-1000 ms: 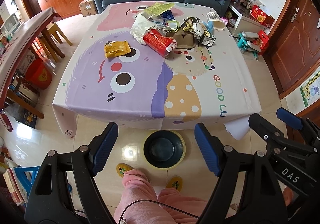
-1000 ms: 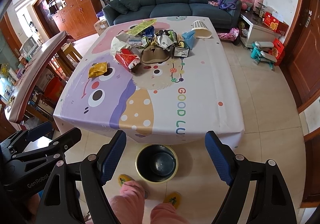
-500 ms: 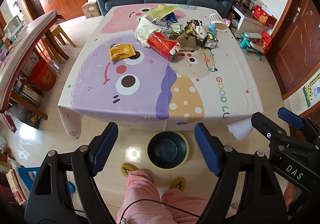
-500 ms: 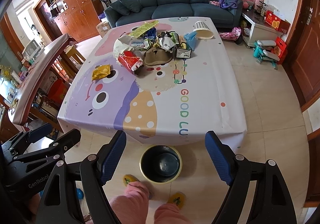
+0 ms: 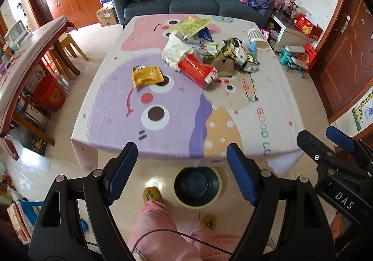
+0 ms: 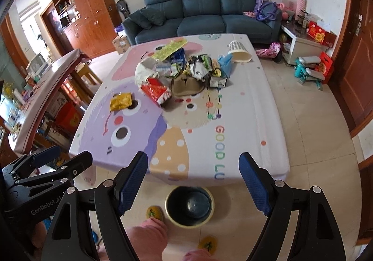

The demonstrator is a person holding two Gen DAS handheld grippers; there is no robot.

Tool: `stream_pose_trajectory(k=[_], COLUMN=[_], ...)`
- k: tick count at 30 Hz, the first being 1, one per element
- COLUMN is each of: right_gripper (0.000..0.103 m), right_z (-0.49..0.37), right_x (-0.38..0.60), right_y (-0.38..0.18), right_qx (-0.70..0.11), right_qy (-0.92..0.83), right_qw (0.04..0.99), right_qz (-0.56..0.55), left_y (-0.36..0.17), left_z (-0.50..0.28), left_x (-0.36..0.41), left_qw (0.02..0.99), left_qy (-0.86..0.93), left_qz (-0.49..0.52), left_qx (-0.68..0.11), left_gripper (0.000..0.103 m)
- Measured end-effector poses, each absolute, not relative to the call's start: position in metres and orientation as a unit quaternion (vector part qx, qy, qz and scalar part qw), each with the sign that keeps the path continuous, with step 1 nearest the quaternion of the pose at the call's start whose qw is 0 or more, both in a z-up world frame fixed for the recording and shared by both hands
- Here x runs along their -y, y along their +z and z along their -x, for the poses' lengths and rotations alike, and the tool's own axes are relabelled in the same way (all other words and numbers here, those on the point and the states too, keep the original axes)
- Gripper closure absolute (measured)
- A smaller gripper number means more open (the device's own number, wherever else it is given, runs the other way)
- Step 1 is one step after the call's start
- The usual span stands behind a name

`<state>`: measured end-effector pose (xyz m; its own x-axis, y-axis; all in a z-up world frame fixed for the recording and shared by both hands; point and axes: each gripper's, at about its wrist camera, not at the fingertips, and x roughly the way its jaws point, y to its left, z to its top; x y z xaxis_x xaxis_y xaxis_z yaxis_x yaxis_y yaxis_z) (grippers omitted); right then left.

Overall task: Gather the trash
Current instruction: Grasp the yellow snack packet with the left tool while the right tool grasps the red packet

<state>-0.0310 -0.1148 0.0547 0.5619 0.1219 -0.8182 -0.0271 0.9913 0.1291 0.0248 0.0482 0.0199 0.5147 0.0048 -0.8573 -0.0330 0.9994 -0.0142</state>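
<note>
Both claws are released and hold nothing: the left gripper (image 5: 181, 172) and the right gripper (image 6: 193, 181) hang above the floor in front of the table (image 5: 233, 144), fingers spread wide. On the floor below them, close to the table edge, stands a dark trash bin (image 6: 189, 206). The trash pile (image 6: 186, 72) lies on the far half of the cloth. A yellow packet (image 5: 146, 76) lies apart, to its left. A red packet (image 5: 197, 70) rests at the pile's near edge.

left gripper (image 5: 181, 173) agape; trash pile (image 5: 209, 56) — tablecloth (image 5: 177, 130)
</note>
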Motion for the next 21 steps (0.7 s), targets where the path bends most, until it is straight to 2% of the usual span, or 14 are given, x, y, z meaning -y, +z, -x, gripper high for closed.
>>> stream_pose_trajectory(k=[2,4,6,14,21], right_gripper=[0.021,0.028,0.030,0.030,0.030], right_z=[0.023,0.009,-0.009,-0.108,-0.200], right_x=[0.109,0.098,0.083,0.009,-0.043], right_y=[0.053,0.051,0.049,0.028,-0.033], right_qx=[-0.467,-0.470,-0.476,-0.498,-0.519], right_qy=[0.042,0.040,0.043,0.066,0.069], right_qw=[0.882,0.881,0.877,0.865,0.847], right_qz=[-0.051,-0.048,-0.045,-0.003,0.094], left_y=[0.016,0.013,0.010,-0.013,-0.067], left_z=[-0.039,-0.057,-0.078,-0.185,-0.268], left_x=[-0.055,-0.068,-0.084,-0.172,-0.232], left_qw=[0.870,0.868,0.865,0.846,0.812], left_qy=[0.005,0.001,-0.004,-0.035,-0.060], left_qz=[0.011,0.006,0.007,0.019,0.013], left_qx=[-0.493,-0.496,-0.502,-0.532,-0.581], left_gripper=[0.026,0.026,0.026,0.026,0.026])
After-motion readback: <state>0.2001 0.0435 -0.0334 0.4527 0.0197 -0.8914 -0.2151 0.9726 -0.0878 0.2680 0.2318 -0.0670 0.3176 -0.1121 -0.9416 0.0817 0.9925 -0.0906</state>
